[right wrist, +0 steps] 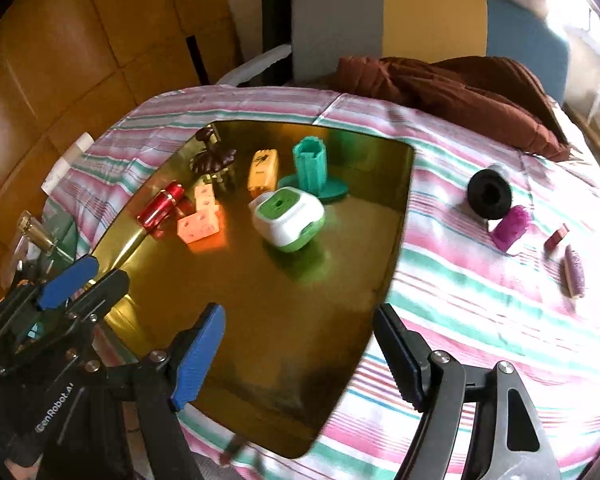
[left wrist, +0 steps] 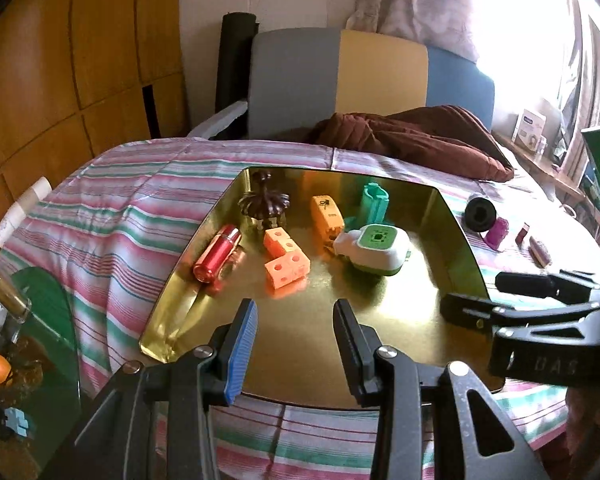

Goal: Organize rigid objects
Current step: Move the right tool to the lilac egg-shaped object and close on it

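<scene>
A gold tray (left wrist: pixel 380 312) (right wrist: pixel 284 320) lies on the striped cloth. On it stand a red cylinder (left wrist: pixel 216 258) (right wrist: pixel 160 206), orange holed blocks (left wrist: pixel 285 258) (right wrist: pixel 202 220), a yellow-orange block (left wrist: pixel 327 216) (right wrist: pixel 263 170), a teal holder (left wrist: pixel 375 202) (right wrist: pixel 314 168), a white-and-green box (left wrist: pixel 374 250) (right wrist: pixel 288 216) and a dark brown ornament (left wrist: pixel 263 200) (right wrist: pixel 212 156). Off the tray lie a black ring (left wrist: pixel 480 213) (right wrist: pixel 490 194), a purple piece (left wrist: pixel 496 233) (right wrist: pixel 510 228) and two small maroon pieces (right wrist: pixel 574 270). My left gripper (left wrist: pixel 296 316) (right wrist: pixel 82 284) hovers open over the tray's near part. My right gripper (right wrist: pixel 300 332) (left wrist: pixel 476 296) is open and empty at the tray's right edge.
A brown cushion (left wrist: pixel 420 136) lies at the back of the bed before a grey, yellow and blue headboard (left wrist: pixel 340 80). A green glass side table (left wrist: pixel 40 320) with a bottle and an orange ball stands at the left. A windowsill with boxes (left wrist: pixel 534 130) is on the right.
</scene>
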Available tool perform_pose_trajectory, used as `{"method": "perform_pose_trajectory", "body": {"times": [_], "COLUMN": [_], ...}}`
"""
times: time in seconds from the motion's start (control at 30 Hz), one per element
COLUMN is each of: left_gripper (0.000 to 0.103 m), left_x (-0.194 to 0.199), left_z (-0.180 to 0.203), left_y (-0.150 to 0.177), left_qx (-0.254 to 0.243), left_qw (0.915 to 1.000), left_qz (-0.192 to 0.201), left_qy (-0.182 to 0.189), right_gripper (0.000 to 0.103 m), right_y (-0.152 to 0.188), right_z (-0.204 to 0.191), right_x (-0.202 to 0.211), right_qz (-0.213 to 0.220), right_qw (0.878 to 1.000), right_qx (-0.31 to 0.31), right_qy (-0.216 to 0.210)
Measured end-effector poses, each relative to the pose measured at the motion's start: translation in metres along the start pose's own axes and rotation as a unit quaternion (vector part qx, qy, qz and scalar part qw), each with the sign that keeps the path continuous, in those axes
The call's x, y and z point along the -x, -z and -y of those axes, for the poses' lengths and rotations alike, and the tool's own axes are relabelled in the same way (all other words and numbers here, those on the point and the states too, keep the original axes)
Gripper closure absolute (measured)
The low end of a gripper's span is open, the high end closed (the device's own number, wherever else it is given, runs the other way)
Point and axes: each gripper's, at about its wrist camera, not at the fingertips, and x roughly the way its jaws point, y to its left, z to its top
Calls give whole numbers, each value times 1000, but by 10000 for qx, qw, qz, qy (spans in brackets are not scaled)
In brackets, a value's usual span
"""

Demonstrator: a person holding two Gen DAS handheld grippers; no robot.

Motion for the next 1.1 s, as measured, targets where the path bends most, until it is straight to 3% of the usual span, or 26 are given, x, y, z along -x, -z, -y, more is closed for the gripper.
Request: {"method": "perform_pose_trajectory", "body": {"times": [0.17, 0.43, 0.67, 0.87, 1.1], "left_gripper": [64, 64, 64, 64, 64], "left_x": [0, 0, 3, 5, 5], "left_z": [22, 71, 109, 129, 144], "left_y": [-4, -16, -14, -9, -6], "left_qx": [-151, -470, -783, -1005, -1164], "left_qw": [9999, 9977, 9931, 9898, 9879], "left_qz": [-13, -4, -29, -108, -175], "left_qy": [84, 495, 872, 1004, 1015], "right_gripper": [26, 26, 26, 26, 28], "right_y": [-1, -2, -1, -5, -2], "right_z": [25, 93, 178, 264, 316], "right_x": [12, 25, 27, 30, 3], "right_qz": [81, 76, -122, 17, 143], "right_qw": [9999, 9977, 9905, 9754, 9751], "right_qx": [-79, -239, -583, -1104, -1388], "right_qy": [98, 628, 1239, 1910, 1724]}}
